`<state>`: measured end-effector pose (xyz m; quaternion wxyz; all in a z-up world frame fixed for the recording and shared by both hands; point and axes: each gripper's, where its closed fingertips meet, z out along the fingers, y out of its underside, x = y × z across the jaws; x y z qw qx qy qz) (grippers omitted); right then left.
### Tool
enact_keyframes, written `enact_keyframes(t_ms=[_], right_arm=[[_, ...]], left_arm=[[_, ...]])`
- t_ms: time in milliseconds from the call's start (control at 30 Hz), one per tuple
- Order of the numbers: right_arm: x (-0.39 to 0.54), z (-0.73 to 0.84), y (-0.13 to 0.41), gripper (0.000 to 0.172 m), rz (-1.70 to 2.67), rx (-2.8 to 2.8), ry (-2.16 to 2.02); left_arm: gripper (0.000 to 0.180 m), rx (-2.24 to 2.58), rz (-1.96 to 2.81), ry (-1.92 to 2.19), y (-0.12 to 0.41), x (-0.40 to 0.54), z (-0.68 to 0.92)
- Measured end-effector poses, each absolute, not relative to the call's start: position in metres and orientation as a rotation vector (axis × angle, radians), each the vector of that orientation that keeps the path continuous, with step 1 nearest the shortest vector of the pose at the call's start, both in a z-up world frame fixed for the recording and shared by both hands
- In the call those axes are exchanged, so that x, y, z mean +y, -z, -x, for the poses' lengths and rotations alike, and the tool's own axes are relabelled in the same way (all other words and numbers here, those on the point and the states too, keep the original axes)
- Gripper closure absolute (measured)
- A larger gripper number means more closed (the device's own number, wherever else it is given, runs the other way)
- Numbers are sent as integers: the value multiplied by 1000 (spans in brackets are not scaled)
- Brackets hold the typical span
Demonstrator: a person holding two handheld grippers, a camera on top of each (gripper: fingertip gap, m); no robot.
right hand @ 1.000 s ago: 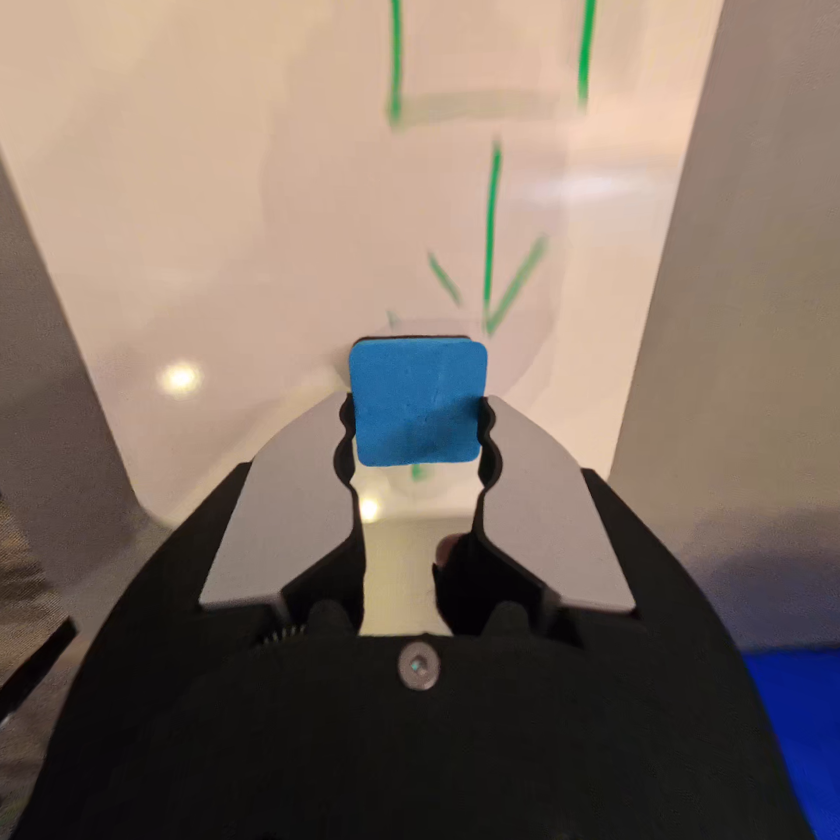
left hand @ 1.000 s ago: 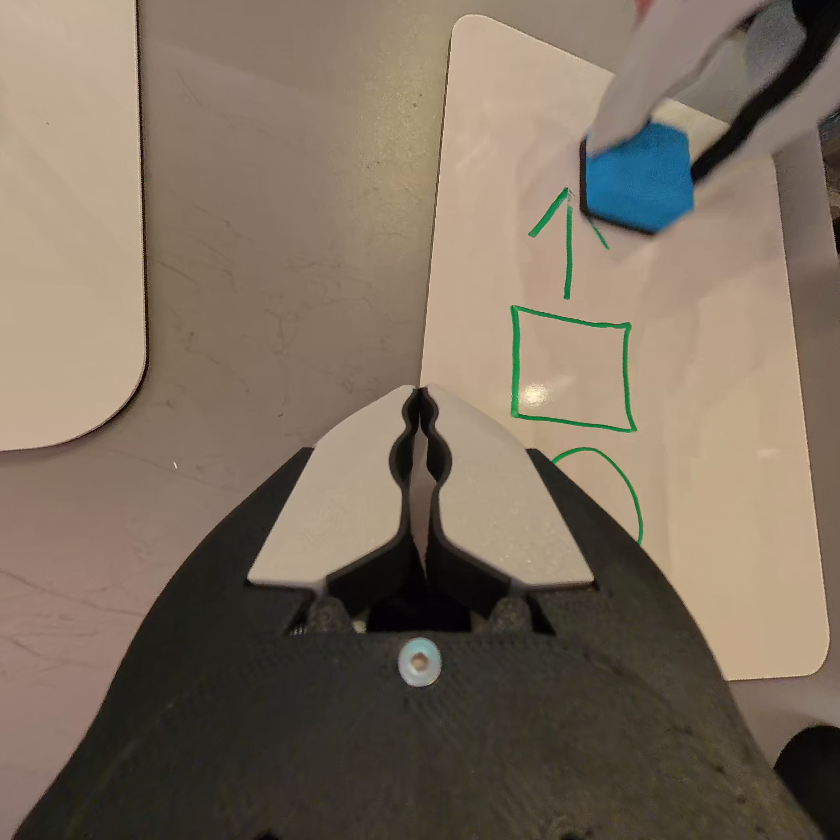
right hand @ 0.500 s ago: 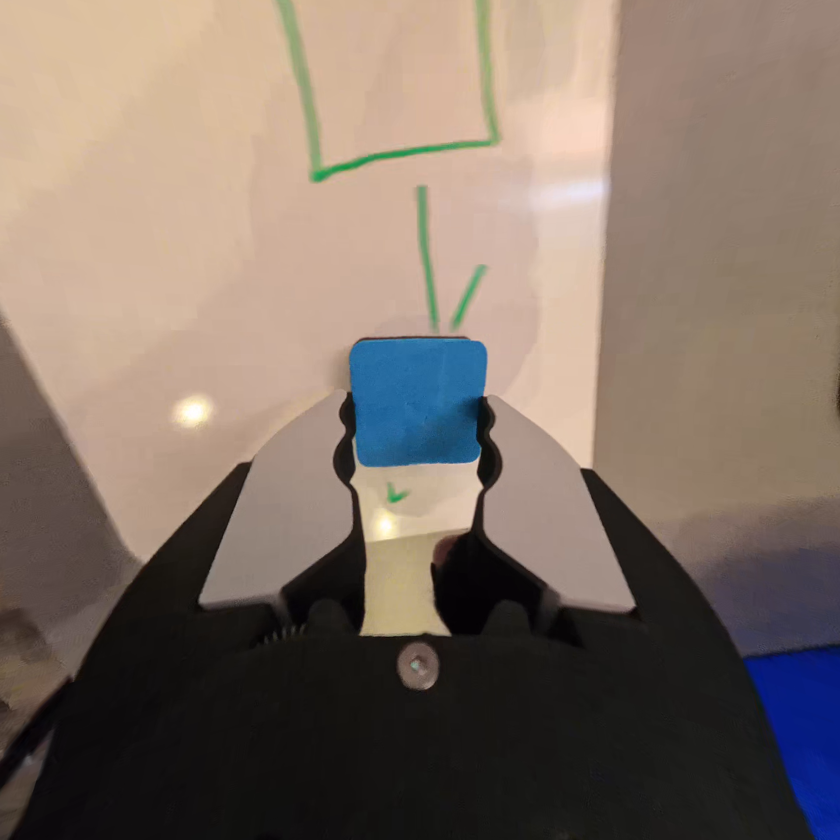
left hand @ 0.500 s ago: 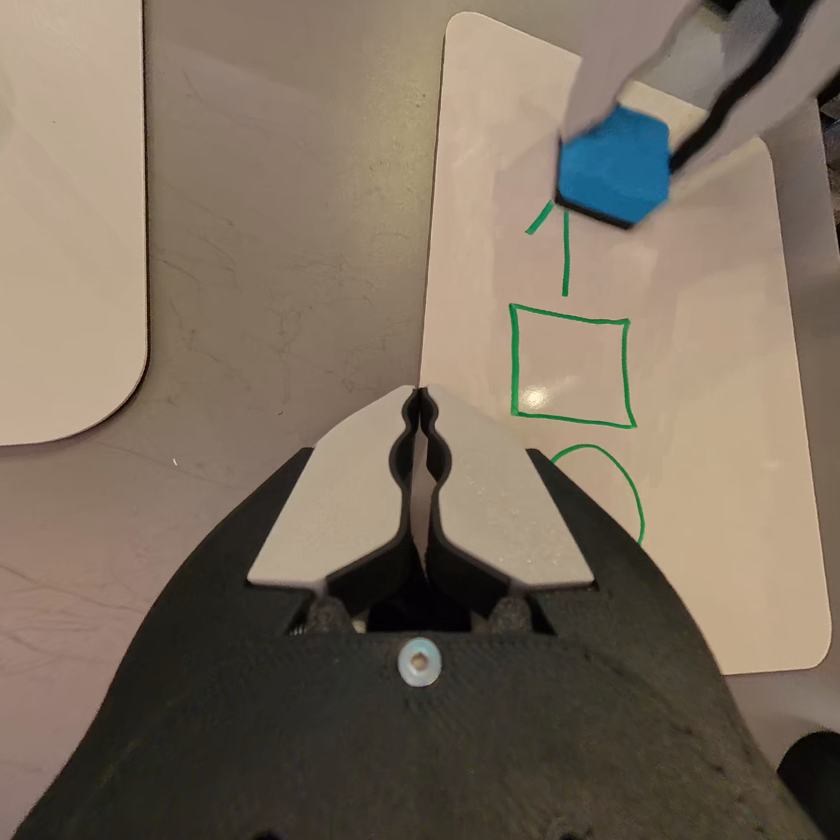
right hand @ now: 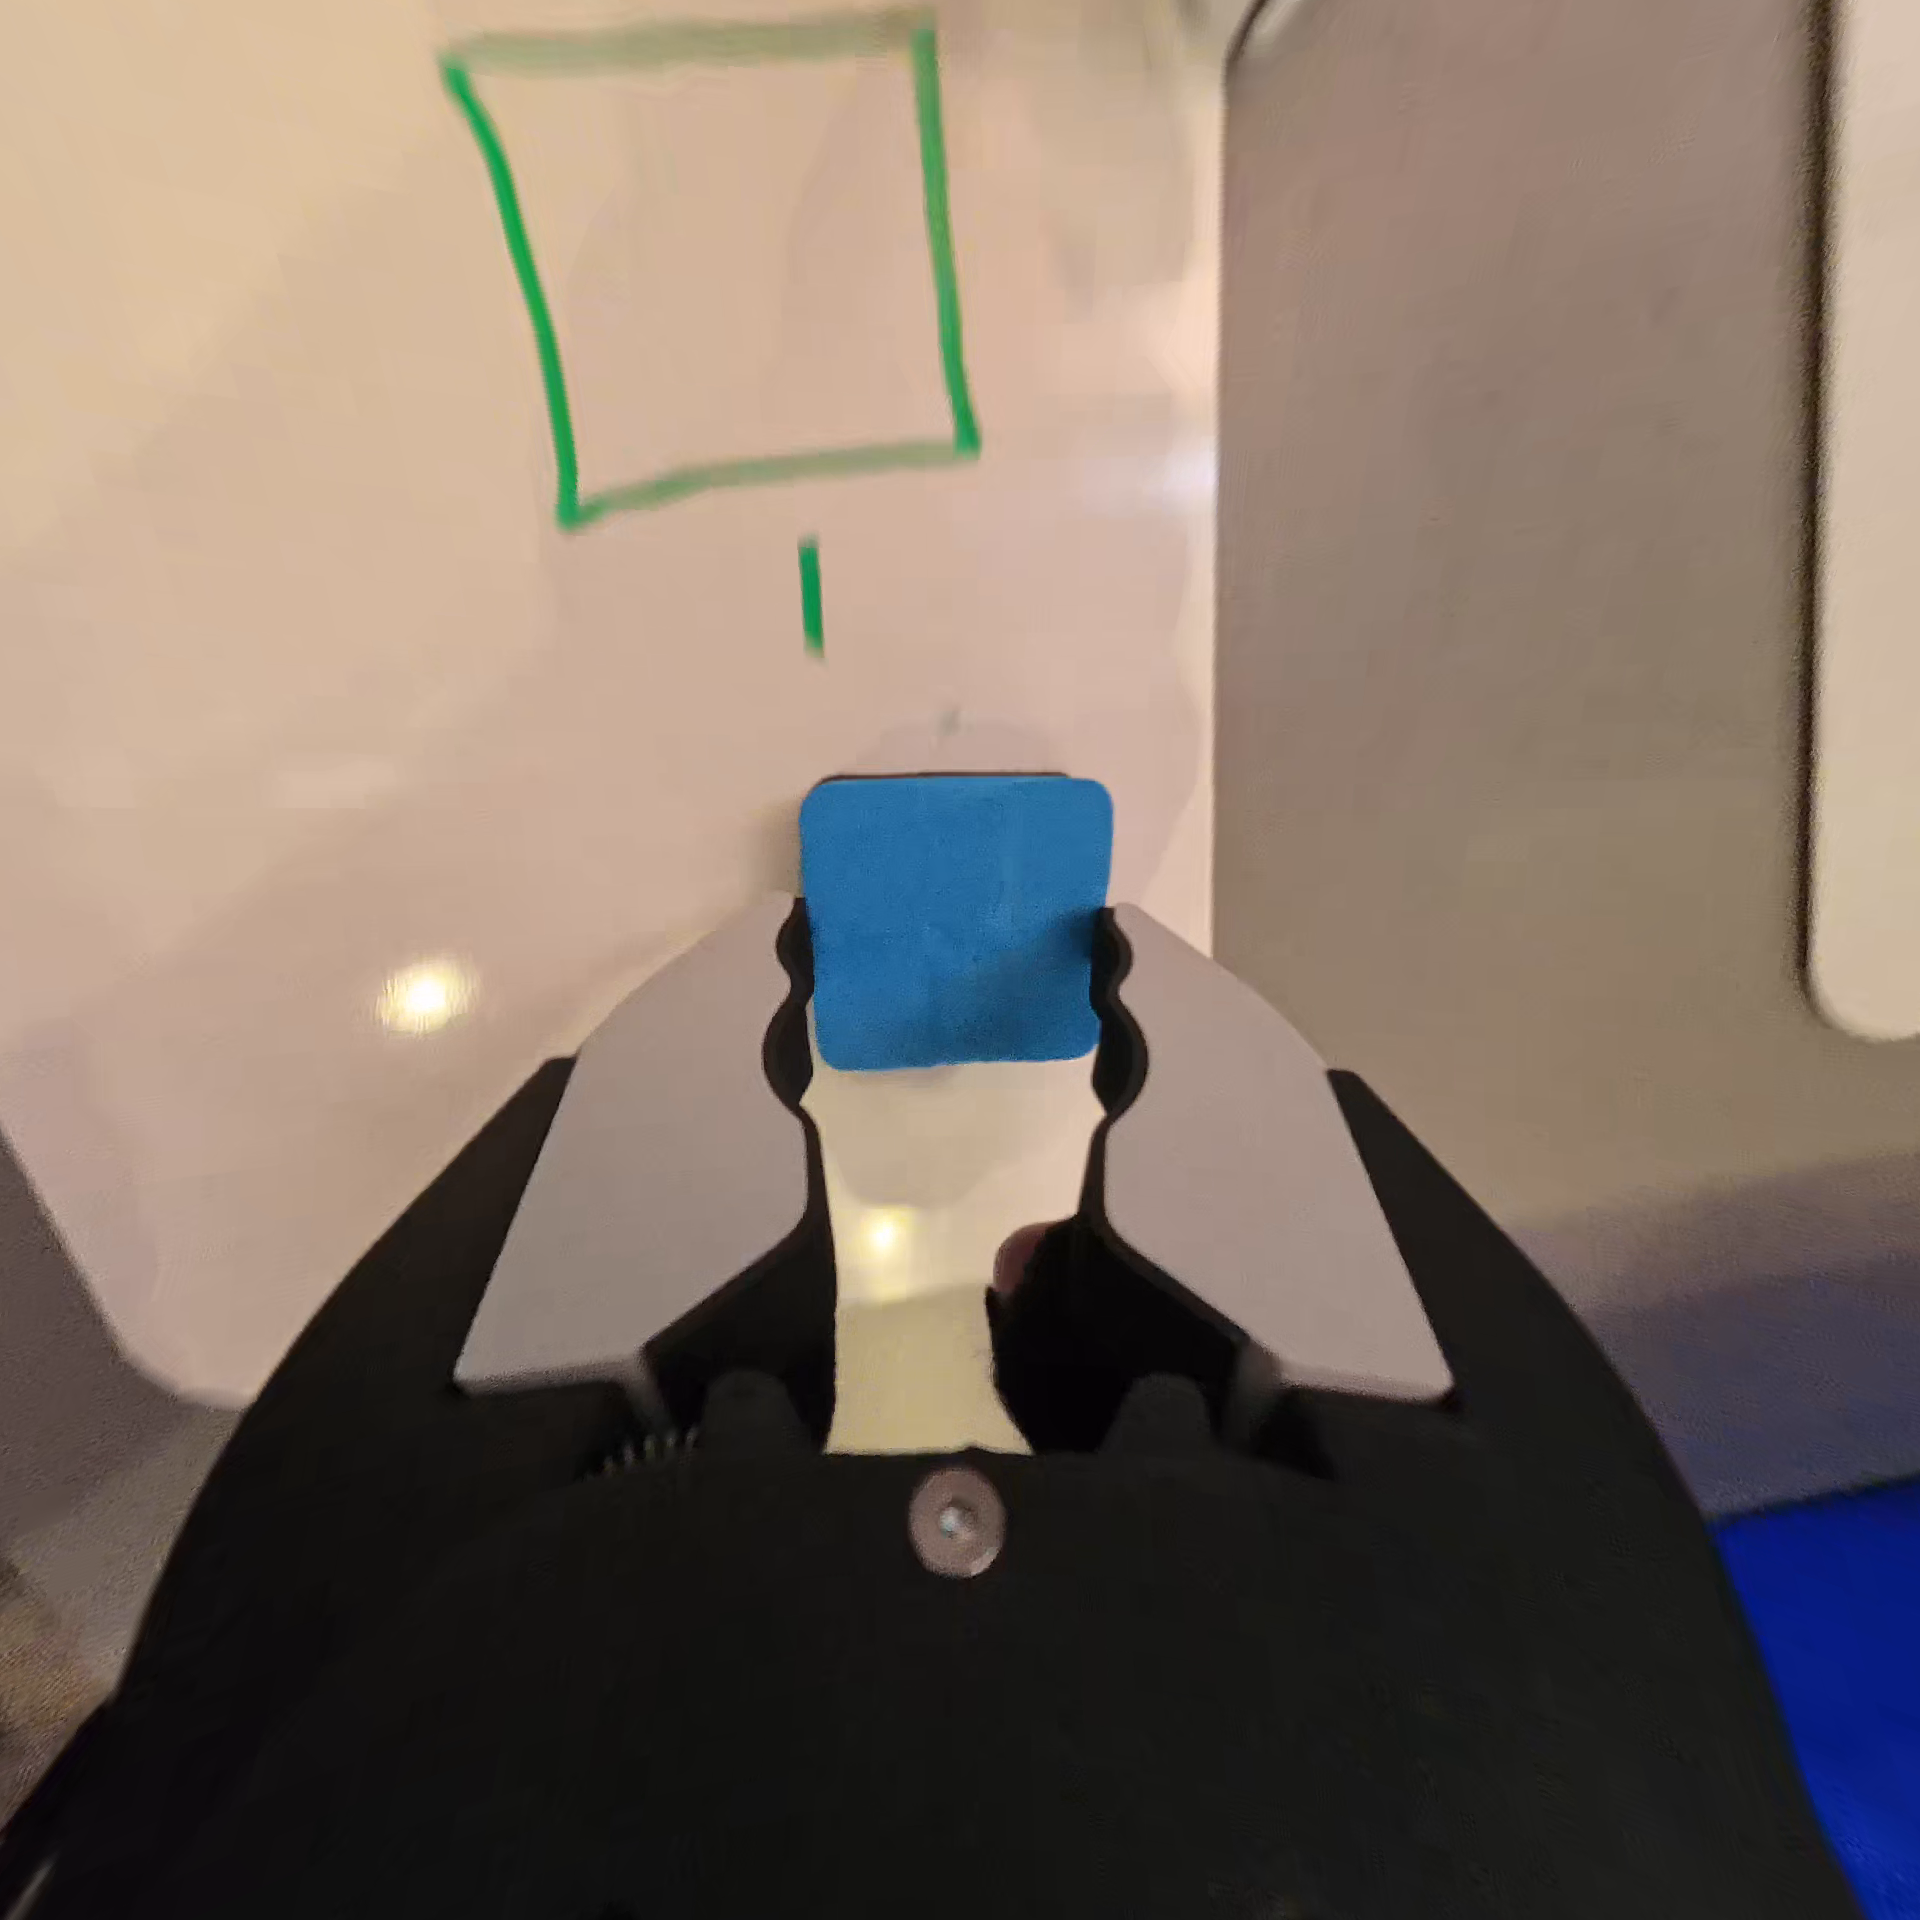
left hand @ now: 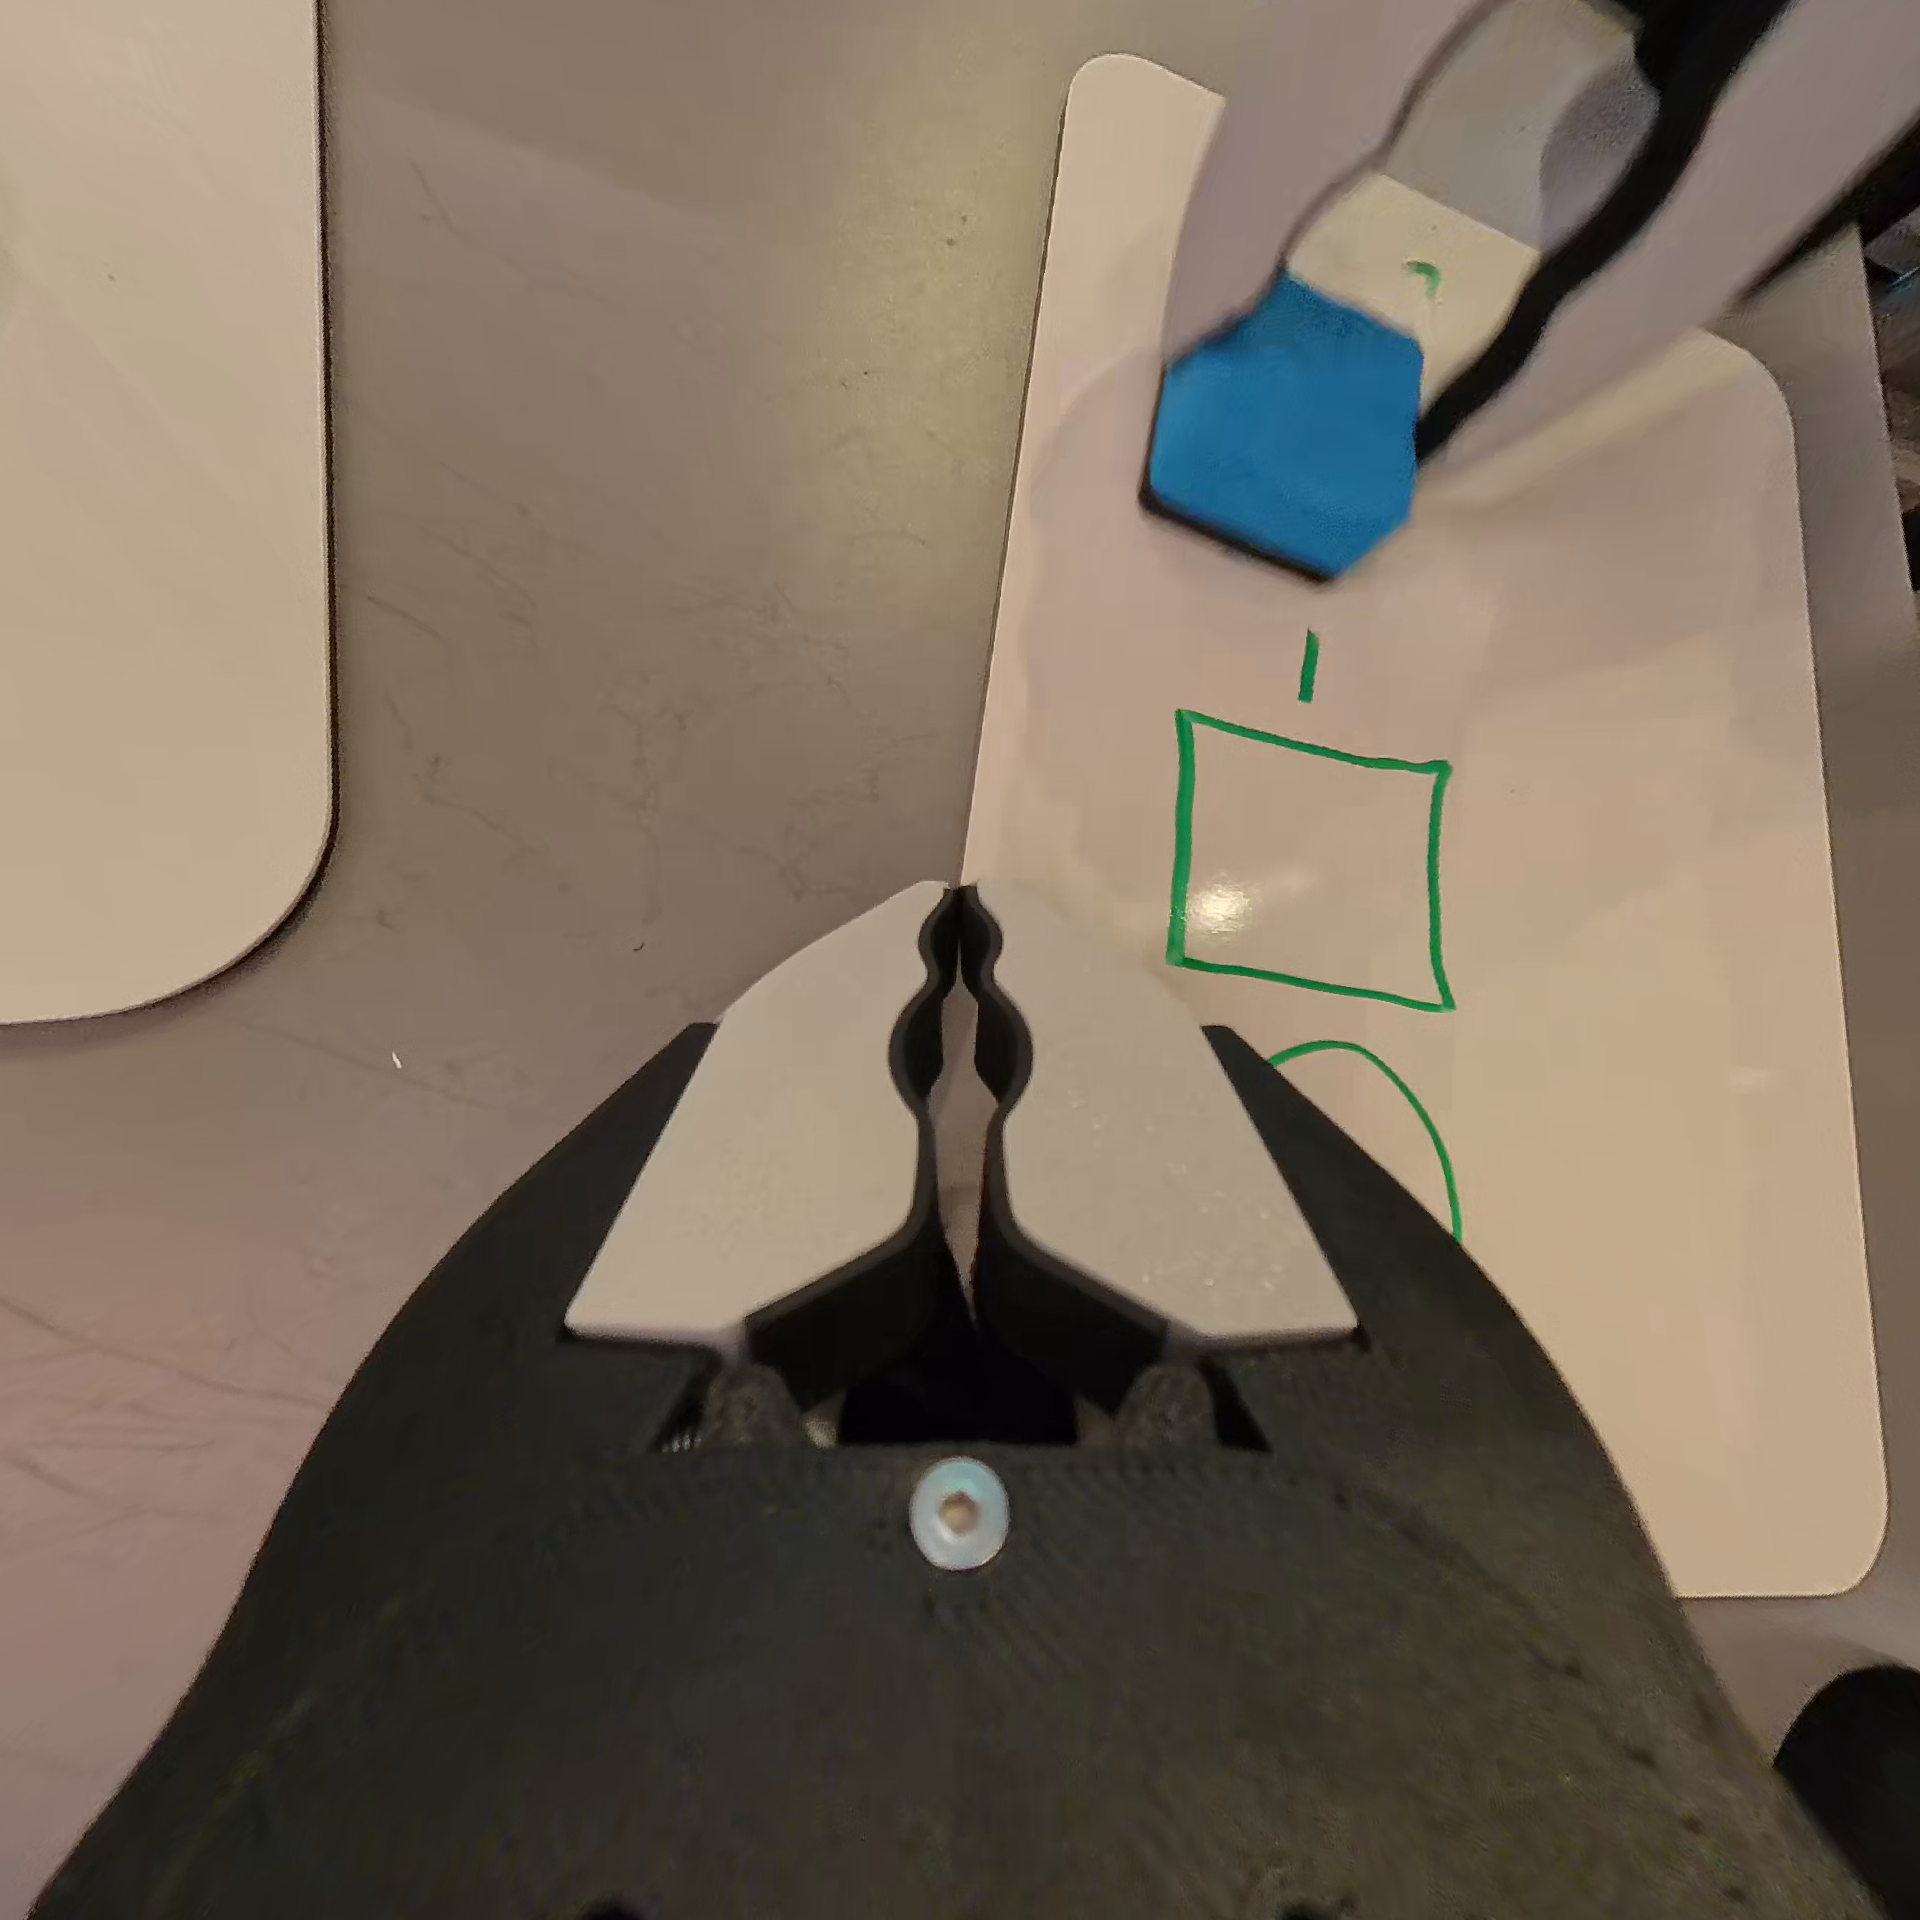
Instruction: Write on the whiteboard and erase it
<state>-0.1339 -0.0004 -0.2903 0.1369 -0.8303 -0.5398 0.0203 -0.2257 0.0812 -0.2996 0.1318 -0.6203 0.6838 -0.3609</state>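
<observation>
My right gripper (right hand: 951,971) is shut on a blue square eraser (right hand: 951,930) and presses it flat on the whiteboard (right hand: 260,644). In the left wrist view the eraser (left hand: 1283,410) sits near the far end of the whiteboard (left hand: 1621,935), above a short green stroke (left hand: 1307,665). A green square (left hand: 1309,862) and part of a green circle (left hand: 1392,1101) are drawn on the board. A small green speck (left hand: 1421,275) shows behind the eraser. My left gripper (left hand: 958,894) is shut with nothing in it, over the grey table at the board's left edge.
A second white board (left hand: 156,520) lies on the grey table (left hand: 644,520) to the left; it also shows at the right edge of the right wrist view (right hand: 1870,520). A blue object (right hand: 1829,1704) shows at the lower right there. The gap from one gripper's tips to the other's is roughly 12 cm.
My right gripper has swept the eraser across the green arrow; its head and most of its shaft are gone, leaving a short stroke. My left gripper has stayed shut and still.
</observation>
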Motion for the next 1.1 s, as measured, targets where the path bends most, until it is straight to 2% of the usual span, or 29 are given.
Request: enact_keyframes(t_ms=[100, 233, 367, 533, 633, 733, 833, 900, 1100], right_arm=[[-10, 179, 291, 119, 2267, -1703, -136], [7, 137, 290, 119, 2425, -1570, -37], [-14, 192, 291, 119, 2216, -1807, -133], [-32, 80, 290, 119, 2516, -1563, 7], [-76, 94, 288, 119, 2480, -1626, -183], [-52, 104, 290, 119, 2411, -1566, -2], [-63, 70, 290, 119, 2533, -1500, -34], [-71, 92, 290, 119, 2458, -1591, -89], [-37, 91, 290, 119, 2480, -1461, 13]], left_arm=[[180, 1982, 1794, 1037, 300, 81, 226], [179, 1980, 1798, 1039, 300, 81, 225], [180, 1978, 1796, 1034, 300, 82, 226], [180, 1977, 1800, 1040, 300, 82, 225], [180, 1976, 1805, 1046, 300, 82, 225], [180, 1972, 1804, 1041, 300, 82, 225], [180, 1965, 1809, 1039, 300, 82, 225], [180, 1964, 1812, 1042, 300, 82, 225], [180, 1960, 1819, 1048, 300, 82, 225]])
